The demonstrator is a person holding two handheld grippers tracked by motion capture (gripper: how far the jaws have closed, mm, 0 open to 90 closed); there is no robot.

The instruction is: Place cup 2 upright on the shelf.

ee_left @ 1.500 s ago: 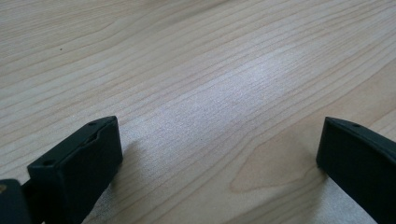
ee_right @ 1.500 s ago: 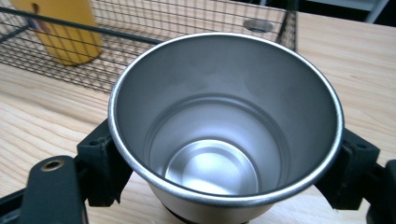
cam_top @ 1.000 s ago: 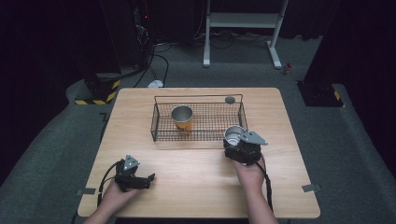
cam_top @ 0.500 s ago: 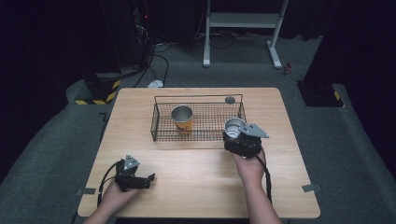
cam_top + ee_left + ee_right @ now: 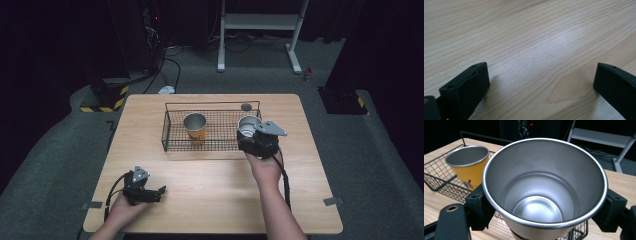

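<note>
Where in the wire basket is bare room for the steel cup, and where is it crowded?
Free: the wire basket floor right of the yellow cup, below the steel cup in the right gripper. Crowded: around the yellow cup, left of centre.

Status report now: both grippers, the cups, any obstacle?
Right gripper shut on steel cup, at wire basket right end. Left gripper open on table. Yellow cup upright in basket. No obstacle seen.
</note>
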